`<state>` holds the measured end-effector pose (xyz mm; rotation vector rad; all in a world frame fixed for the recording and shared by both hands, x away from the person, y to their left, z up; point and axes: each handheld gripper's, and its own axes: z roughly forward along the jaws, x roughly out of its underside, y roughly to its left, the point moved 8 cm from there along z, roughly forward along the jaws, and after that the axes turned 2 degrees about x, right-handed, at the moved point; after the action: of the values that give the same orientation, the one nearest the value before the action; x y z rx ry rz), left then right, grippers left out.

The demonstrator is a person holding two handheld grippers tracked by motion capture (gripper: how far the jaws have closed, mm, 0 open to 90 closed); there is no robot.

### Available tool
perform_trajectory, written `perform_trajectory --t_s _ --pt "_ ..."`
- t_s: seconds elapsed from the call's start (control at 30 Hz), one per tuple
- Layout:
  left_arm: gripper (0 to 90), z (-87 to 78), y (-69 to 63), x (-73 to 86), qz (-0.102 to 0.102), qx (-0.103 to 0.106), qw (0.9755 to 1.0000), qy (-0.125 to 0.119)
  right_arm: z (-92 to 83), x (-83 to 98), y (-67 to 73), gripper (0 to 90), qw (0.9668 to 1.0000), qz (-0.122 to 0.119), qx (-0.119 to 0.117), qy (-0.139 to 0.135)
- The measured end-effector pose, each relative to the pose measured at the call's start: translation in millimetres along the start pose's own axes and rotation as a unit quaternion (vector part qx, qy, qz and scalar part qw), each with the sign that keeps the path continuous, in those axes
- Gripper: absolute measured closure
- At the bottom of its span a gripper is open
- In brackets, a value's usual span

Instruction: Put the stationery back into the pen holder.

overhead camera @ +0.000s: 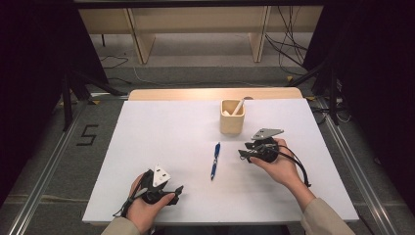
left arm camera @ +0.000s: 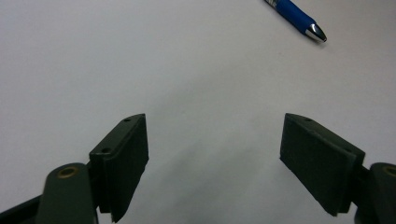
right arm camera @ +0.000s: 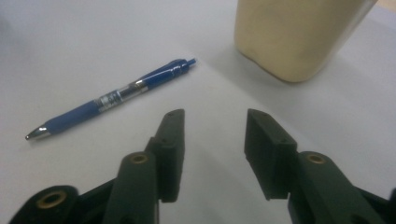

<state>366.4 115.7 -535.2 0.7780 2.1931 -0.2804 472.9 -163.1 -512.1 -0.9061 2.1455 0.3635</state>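
One blue pen (overhead camera: 215, 160) is seen lying flat on the white table (overhead camera: 161, 127), near its middle, with the metal tip turned toward the person and the clicker end pointing at twelve o'clock. Nothing rests on the pen or touches it. At about one o'clock from it, a short way off, a tan cup (overhead camera: 232, 117) stands upright with a pale stick-like thing (overhead camera: 239, 106) leaning inside; what that thing is cannot be told. At three o'clock from the pen the right gripper (overhead camera: 243, 155) is held low over the table, aimed toward the pen. In the right gripper view its jaws stand partly apart with nothing between them, the pen lies ahead at about ten o'clock, and the cup rises at one o'clock, close beside the line of reach. At seven o'clock from the pen the left gripper (overhead camera: 177, 192) rests near the table's front edge. In the left gripper view its jaws are spread wide over bare table, the pen's tip lying ahead at one o'clock.
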Motion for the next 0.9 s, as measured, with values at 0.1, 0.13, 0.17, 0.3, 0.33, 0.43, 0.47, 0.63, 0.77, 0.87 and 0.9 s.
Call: perform_trajectory --t_s 0.1,0.13,0.17,0.3,0.33,0.43,0.47,0.63,0.77,0.87,0.9 --pt "23.6 0.1 0.4 0.3 0.000 0.000 1.0000 0.000 2.6 2.8 1.8 68.3 0.9999 -0.006 -0.003 0.011" --pt "23.6 0.0 0.3 0.3 0.000 0.000 1.0000 0.001 3.4 4.1 2.1 69.8 0.9998 -0.009 -0.003 0.016" --pt "23.6 0.0 0.2 0.1 0.000 0.000 1.0000 -0.001 4.5 5.3 2.4 70.7 0.9997 -0.012 -0.004 0.019" --pt "23.8 -0.2 -0.4 -0.6 -0.005 -0.001 1.0000 -0.005 5.3 9.9 5.4 72.6 0.9994 -0.010 -0.006 0.032" --pt "23.9 -0.6 0.0 -0.3 -0.002 0.000 1.0000 -0.002 4.5 10.3 6.4 72.8 0.9994 -0.008 -0.005 0.033" --pt "24.4 -0.3 -0.2 -0.2 -0.002 -0.001 1.0000 -0.003 1.6 12.5 9.2 71.4 0.9994 -0.007 -0.008 0.032" --pt "24.5 -0.3 -0.4 -0.3 -0.001 -0.001 1.0000 -0.003 0.6 13.8 10.1 69.7 0.9994 -0.007 -0.007 0.033" --pt "25.2 0.7 -1.7 -0.6 0.001 0.000 1.0000 -0.001 -5.0 18.3 15.8 58.4 0.9994 -0.012 -0.012 0.030" --pt "26.0 1.3 -4.9 -7.2 0.000 0.002 0.9999 -0.011 -9.6 21.5 21.4 51.1 0.9995 -0.005 -0.019 0.025" --pt "28.9 3.8 -11.3 -19.2 0.008 0.010 0.9997 -0.021 -12.5 25.8 24.1 48.4 0.9994 -0.007 -0.020 0.028" --pt "30.4 5.3 -14.1 -24.1 0.012 0.015 0.9995 -0.024 -12.9 26.5 25.0 47.4 0.9994 -0.006 -0.020 0.029"
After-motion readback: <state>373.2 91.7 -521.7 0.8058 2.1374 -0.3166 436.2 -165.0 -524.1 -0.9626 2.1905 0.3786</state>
